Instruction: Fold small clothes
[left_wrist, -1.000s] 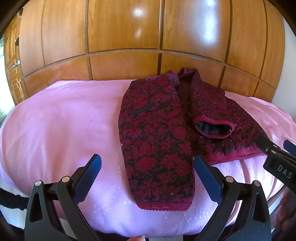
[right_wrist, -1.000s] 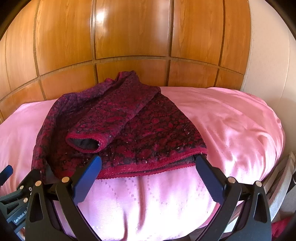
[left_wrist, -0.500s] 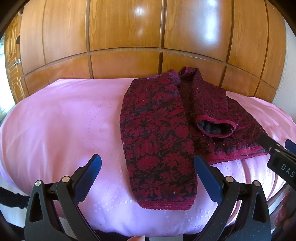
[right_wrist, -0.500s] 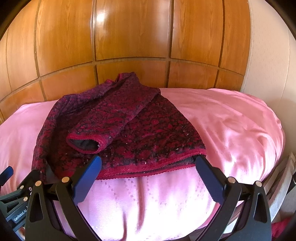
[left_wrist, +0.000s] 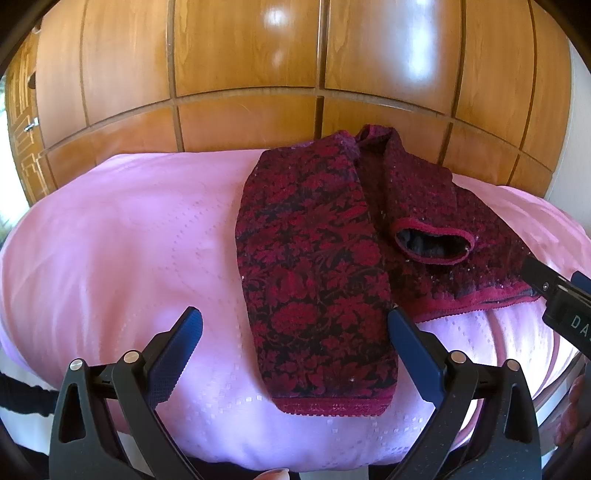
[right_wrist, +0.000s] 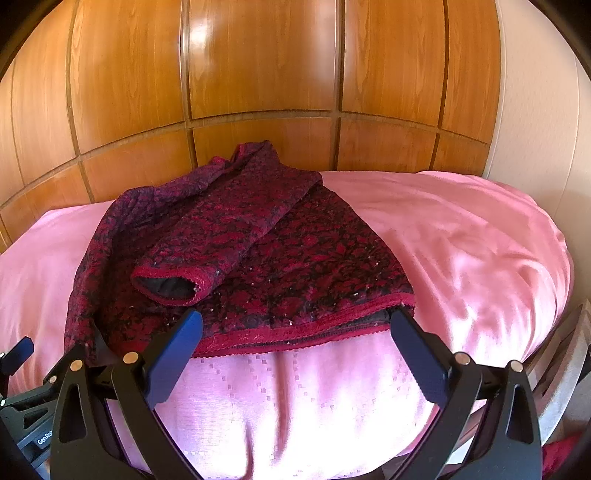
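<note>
- left gripper (left_wrist: 293, 332) is hanging wide open at the near edge of the pink cushion (left_wrist: 110, 258), holding nothing
- red top (left_wrist: 317, 277) is lying half-folded toward the cushion's right side, sleeve tucked over so it's probably prepping the next fold
- right gripper (right_wrist: 295, 334) is gaping empty at the hem

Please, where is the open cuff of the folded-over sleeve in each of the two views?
Left wrist view: the red-edged open cuff lies right of centre, on the dark red floral garment.
Right wrist view: the cuff lies left of centre.
Shared landmark: the garment's red hem band, also.
</note>
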